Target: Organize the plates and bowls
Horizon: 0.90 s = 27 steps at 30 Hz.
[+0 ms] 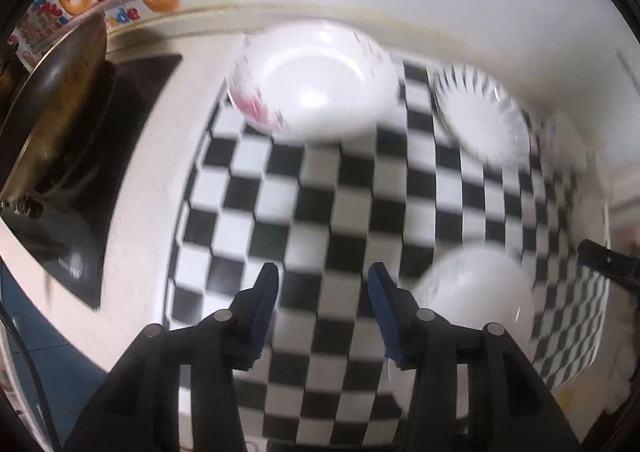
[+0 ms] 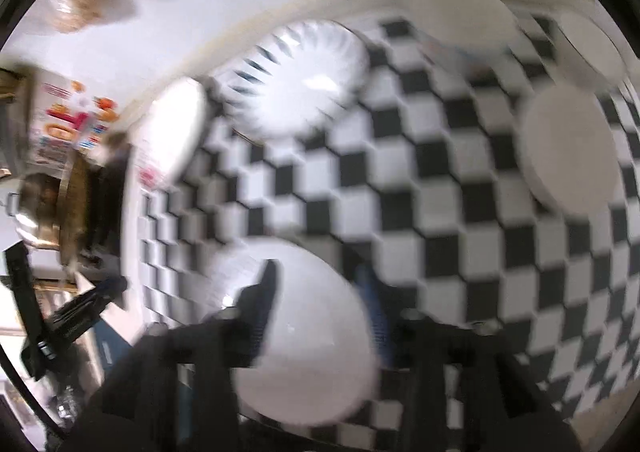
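My left gripper (image 1: pixel 322 308) points down over the checkered mat (image 1: pixel 320 192), its fingers (image 1: pixel 264 308) spread with only bare squares between them. The widest open room is the mat's middle, from the fingertips toward 12 o'clock. A white bowl with red print (image 1: pixel 312 80) sits at the mat's far edge at 12 o'clock; a black-fringed plate (image 1: pixel 480 112) lies at 1 o'clock, near that edge. A plain white bowl (image 1: pixel 476 284) stands just beside my right-hand finger at 3 o'clock. The mat's left edge meets bare white counter (image 1: pixel 160 140); a dark stove with a pan (image 1: pixel 60 100) is at 10 o'clock. My right gripper (image 2: pixel 316 292) hovers above that same bowl (image 2: pixel 312 332), fingers (image 2: pixel 260 300) spread, not pinching. White plates (image 2: pixel 568 152) crowd 2 o'clock; the fringed plate (image 2: pixel 296 84) lies at 12 o'clock.
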Each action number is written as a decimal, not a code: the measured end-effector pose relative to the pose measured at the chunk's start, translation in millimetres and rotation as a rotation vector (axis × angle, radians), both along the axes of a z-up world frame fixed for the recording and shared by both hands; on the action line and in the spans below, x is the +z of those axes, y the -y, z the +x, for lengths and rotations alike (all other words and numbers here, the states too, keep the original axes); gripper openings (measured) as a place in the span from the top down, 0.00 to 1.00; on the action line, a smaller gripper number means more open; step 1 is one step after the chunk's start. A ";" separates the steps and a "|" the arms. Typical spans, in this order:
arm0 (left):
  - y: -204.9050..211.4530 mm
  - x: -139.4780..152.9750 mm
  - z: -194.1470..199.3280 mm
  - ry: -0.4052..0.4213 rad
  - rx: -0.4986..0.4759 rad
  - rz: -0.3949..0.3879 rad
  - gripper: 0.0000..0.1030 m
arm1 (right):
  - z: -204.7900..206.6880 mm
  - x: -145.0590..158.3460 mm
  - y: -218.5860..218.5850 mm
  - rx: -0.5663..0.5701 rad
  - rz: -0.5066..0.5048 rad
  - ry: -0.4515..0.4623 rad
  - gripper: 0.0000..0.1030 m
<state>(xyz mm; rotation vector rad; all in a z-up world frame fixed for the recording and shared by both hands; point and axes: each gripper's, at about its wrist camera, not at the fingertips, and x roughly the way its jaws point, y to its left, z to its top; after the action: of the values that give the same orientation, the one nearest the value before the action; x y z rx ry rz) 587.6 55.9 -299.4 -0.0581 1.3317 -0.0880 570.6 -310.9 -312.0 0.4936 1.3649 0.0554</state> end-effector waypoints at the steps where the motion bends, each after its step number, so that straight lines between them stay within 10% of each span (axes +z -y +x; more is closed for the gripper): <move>1: 0.6 1.4 7.0 0.005 0.008 -0.014 0.54 | 10.8 5.4 -6.0 0.007 0.021 0.019 0.32; 12: -86.0 -49.6 131.5 -0.104 0.136 -0.152 0.53 | 168.9 -28.3 -110.7 0.091 0.146 0.012 0.25; 27: -109.0 -121.8 224.0 -0.235 0.128 -0.184 0.53 | 290.2 -122.4 -163.5 0.206 0.018 -0.158 0.26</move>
<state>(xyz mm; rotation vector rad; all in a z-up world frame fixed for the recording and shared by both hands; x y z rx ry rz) 811.6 164.8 -421.2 -0.3171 1.5482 -0.0968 860.8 -147.4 -434.4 0.3773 1.5681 0.2006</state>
